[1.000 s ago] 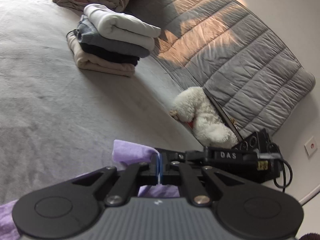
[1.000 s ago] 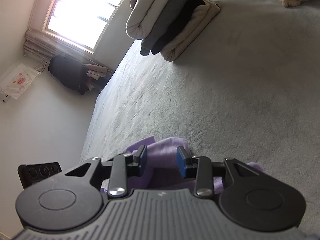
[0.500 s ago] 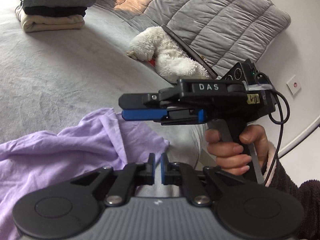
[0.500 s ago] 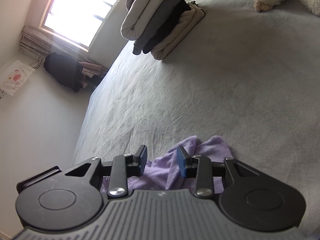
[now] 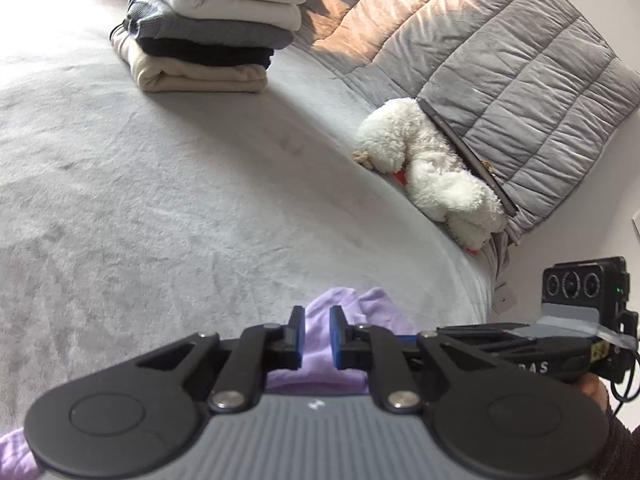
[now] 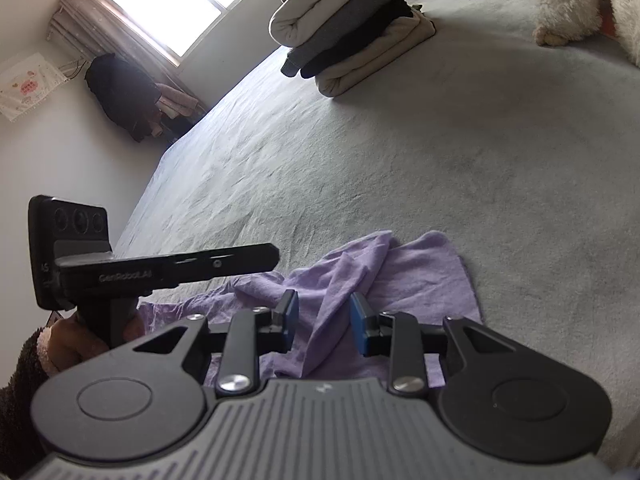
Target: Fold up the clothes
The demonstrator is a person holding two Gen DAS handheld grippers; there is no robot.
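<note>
The lilac garment (image 6: 360, 280) is seen lying crumpled on the grey bed (image 6: 440, 160), near its edge and just below both tools; compared with a second ago, when the left gripper (image 5: 316, 334) was pinched shut on a fold of it, the cloth is now released, and the jaws are opening to a narrow gap with lilac fabric showing behind but not pressed between the pads; the right gripper (image 6: 324, 320) is held moderately apart, its jaws closing slightly over a raised ridge of the garment which is not yet gripped. A regrasp is judged to be under way, so that the fold is barely begun. A stack of folded clothes (image 5: 208, 32) is seen further up the bed, well apart from the garment; a white plush toy (image 5: 432, 168) lies against the quilted grey duvet (image 5: 500, 60). "GenRobot.AI" is read on the left tool's side, and the letters "DAS" partly on the right one.
</note>
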